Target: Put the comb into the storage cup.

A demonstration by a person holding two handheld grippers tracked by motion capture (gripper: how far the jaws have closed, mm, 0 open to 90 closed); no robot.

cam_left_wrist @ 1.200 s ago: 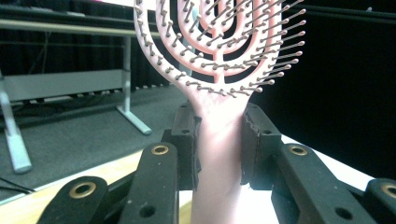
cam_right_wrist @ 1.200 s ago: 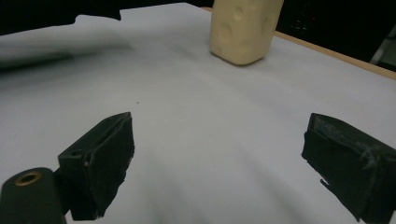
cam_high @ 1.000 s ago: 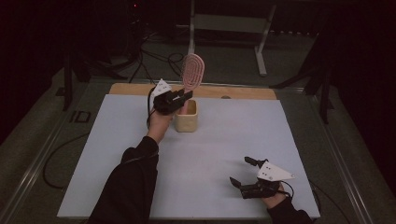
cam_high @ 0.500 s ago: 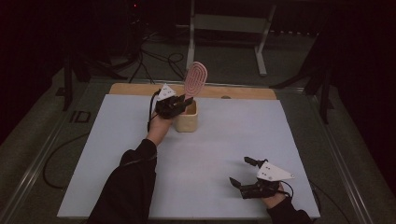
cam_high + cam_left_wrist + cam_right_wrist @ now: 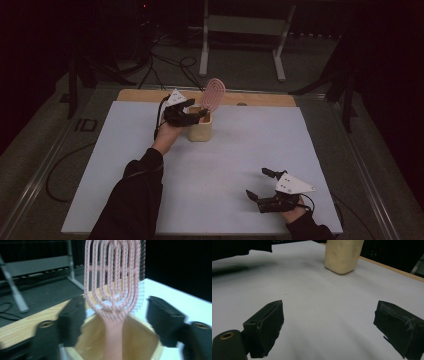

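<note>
The pink brush already stands handle-down in the cream cup; the left gripper, beside the cup, is released, jaws apart.

Left forearm in dark sleeve reaches forward from bottom edge toward far side of table. Left hand holds left black two-jaw gripper with grey three-cornered plate; jaws spread wide apart. Right black two-jaw gripper low at near right, held by right hand; jaws gaping, nothing between.
</note>
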